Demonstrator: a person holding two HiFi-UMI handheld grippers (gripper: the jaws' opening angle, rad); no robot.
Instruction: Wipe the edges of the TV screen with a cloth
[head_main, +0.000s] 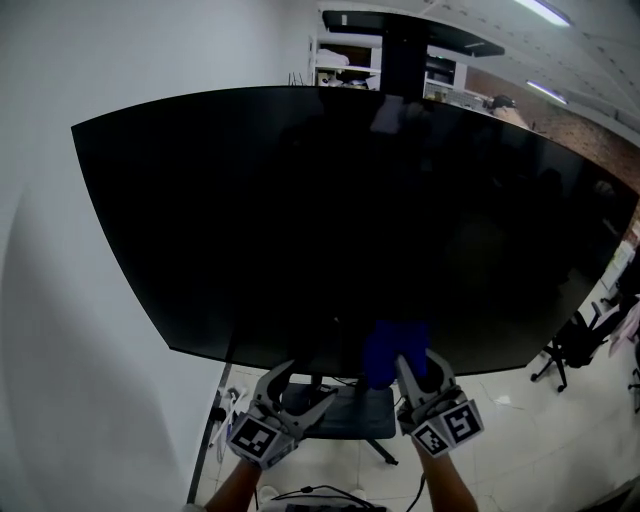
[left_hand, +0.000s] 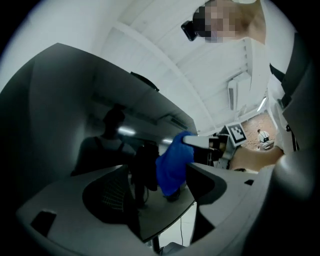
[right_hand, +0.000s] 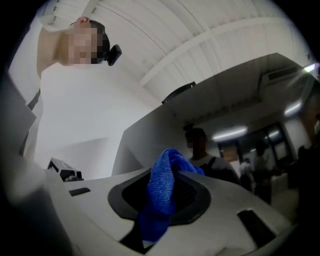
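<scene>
A large black TV screen (head_main: 330, 220) fills the head view. A blue cloth (head_main: 395, 350) is held up against its lower edge, right of centre, and my right gripper (head_main: 415, 372) is shut on it. In the right gripper view the cloth (right_hand: 162, 192) bunches between the two jaws, with the dark screen (right_hand: 235, 115) just beyond. My left gripper (head_main: 292, 392) hangs below the screen's bottom edge, left of the cloth, open with nothing between its jaws. The left gripper view looks past the left gripper (left_hand: 167, 190) at the cloth (left_hand: 172, 165) and the screen (left_hand: 75, 115).
The TV stand's dark base (head_main: 350, 412) sits on the floor right under the grippers, with cables (head_main: 315, 492) near it. A white wall (head_main: 60, 300) runs along the left. A black office chair (head_main: 572, 350) stands at the right on the light floor.
</scene>
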